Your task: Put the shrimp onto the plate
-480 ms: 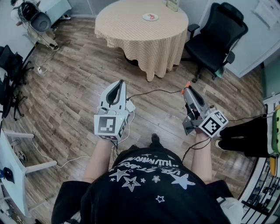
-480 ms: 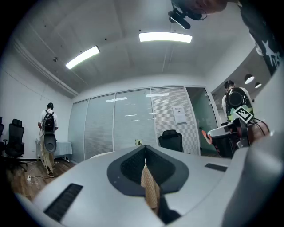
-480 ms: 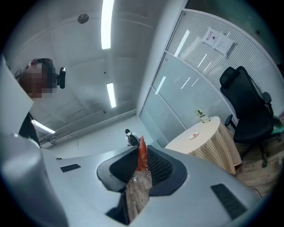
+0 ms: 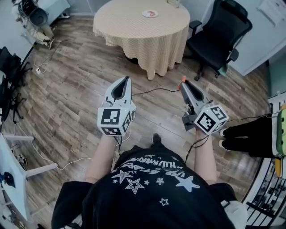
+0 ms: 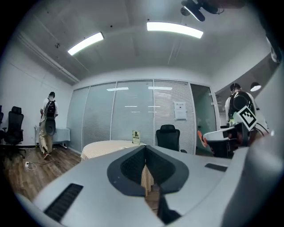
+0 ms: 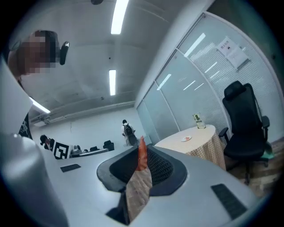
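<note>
The right claw (image 4: 183, 82) is clamped on a thin orange shrimp (image 6: 141, 156). The left claw (image 5: 145, 150) is pressed together, empty. The round white plate (image 4: 150, 14) lies on the checked-cloth tabletop (image 4: 129, 29), well apart from both claws.

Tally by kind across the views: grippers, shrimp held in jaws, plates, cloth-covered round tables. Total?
Grey hand-held grippers: 2, the left gripper and the right gripper
Orange shrimp held in jaws: 1, in the right gripper
White plate: 1
Round table with beige checked cloth: 1
Total: 5
</note>
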The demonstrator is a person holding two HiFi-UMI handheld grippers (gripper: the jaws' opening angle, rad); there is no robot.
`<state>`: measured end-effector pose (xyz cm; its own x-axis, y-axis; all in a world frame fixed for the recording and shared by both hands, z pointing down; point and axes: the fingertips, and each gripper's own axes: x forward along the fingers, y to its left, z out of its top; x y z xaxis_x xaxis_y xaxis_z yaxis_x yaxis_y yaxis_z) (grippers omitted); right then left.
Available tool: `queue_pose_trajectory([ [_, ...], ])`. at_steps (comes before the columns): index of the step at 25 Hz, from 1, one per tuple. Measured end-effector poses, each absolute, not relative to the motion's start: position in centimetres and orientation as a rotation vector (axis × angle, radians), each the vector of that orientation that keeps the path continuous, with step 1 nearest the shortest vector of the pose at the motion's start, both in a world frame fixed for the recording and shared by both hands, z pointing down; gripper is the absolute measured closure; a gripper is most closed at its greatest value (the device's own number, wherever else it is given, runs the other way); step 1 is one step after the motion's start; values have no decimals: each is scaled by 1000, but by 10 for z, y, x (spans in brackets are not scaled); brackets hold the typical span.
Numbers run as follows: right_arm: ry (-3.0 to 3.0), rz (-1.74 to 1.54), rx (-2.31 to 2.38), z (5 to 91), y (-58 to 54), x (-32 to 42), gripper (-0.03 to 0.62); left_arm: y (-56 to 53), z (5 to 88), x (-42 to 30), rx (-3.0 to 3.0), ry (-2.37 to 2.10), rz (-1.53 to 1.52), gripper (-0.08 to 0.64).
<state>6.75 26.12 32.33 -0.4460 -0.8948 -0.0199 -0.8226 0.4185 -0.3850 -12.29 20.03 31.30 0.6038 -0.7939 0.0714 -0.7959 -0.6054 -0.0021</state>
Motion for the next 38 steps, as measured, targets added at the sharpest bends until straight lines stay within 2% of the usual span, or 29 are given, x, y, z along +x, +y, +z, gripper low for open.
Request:
queue_pose_trajectory([
  [12,2553,-264,-1681,314,237,64,520,200,311,-108,2796,-1386,126,554],
  [26,2600,-333,-1580,344,223,99,520,194,337,-76,2740,-1460,153,554],
  [38,2623,-442,-1491,367,163,98,520,157,342,-91,2685,-1577,164,554],
])
